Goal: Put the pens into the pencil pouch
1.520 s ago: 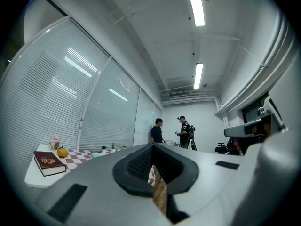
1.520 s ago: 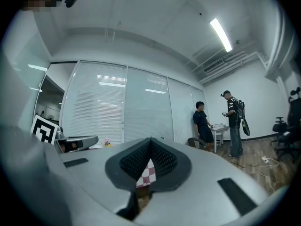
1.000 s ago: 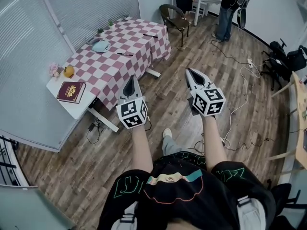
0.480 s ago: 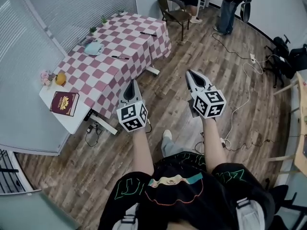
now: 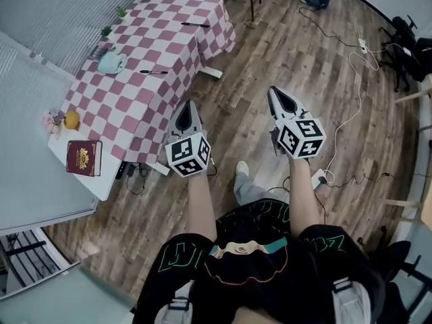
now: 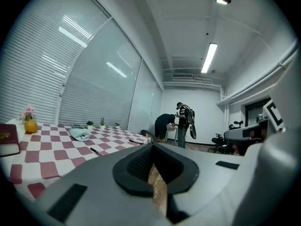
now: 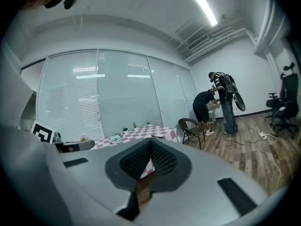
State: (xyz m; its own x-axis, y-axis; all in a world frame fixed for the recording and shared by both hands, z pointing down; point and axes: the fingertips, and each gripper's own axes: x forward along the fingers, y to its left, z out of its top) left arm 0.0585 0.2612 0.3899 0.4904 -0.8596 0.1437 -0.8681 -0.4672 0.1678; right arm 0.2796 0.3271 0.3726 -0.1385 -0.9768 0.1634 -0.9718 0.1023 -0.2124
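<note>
We are at the approach step, and nothing has been picked up yet. The left tool point(image 5: 187, 106) and the right tool point(image 5: 275, 93) are both clenched with nothing between their jaws. They are held side by side over the wooden floor point(image 5: 256, 59).

The bench point(image 5: 145, 103) with the checked cloth lies ahead of the left tool and off to its left, apart from both tools. The nearer pen point(image 5: 153, 71) lies on the bench, ahead and to the left of the left tool's tip. The farther pen point(image 5: 195, 24) lies well beyond it, almost straight ahead of that tool, near the bench's far end. The pale blue pouch point(image 5: 110, 62) sits further left than the nearer pen, close to it but not touching. A red book point(image 5: 84, 157) lies at the near end of the bench, to the left tool's left.

As we judge it, the next move calls for closing in on the bench, releasing one tool's jaws and lining them across the thin nearer pen. The other tool would be free to steady the pouch.

We cannot tell whether the pouch is open or zipped, or which way its mouth faces. The pens show only as thin dark strokes, so we cannot tell caps from tips. The right tool's own body covers much of the bench in the right gripper view. The head view cuts off a chair and two people at its top edge.
</note>
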